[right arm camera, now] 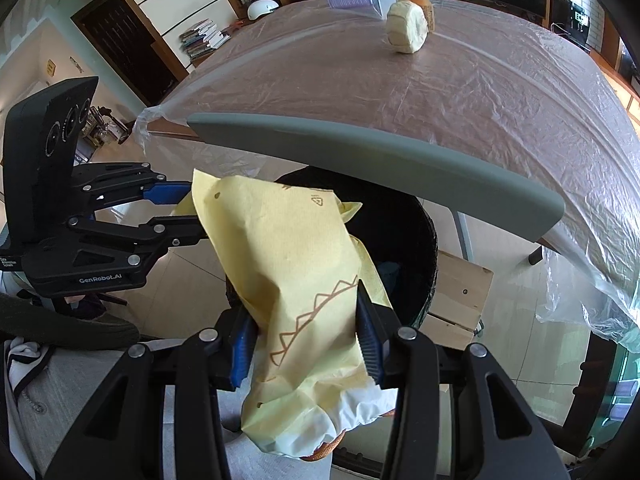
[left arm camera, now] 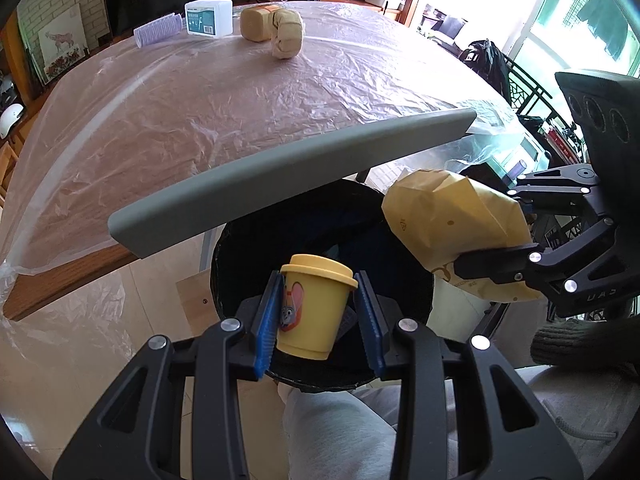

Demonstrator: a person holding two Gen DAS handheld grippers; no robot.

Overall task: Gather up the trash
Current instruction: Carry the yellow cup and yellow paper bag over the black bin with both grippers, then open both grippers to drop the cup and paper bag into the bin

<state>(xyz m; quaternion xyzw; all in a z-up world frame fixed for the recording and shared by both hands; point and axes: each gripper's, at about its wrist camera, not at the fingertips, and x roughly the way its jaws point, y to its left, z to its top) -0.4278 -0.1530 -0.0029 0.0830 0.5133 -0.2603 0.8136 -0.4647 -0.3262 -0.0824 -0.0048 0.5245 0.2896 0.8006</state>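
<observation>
A small yellow lidded cup with a cartoon print sits between the blue pads of my left gripper, which is shut on it above the mouth of a black trash bin. My right gripper is shut on a crumpled yellow paper bag, which hangs over the same bin. In the left wrist view the bag and the right gripper are at the right. The right wrist view shows the left gripper at the left, the cup hidden behind the bag.
A grey chair back crosses just above the bin. Behind it, a plastic-covered table holds wrapped tan bundles, a white box and a purple ridged item. A person's grey-trousered leg is below; a wooden crate stands beside the bin.
</observation>
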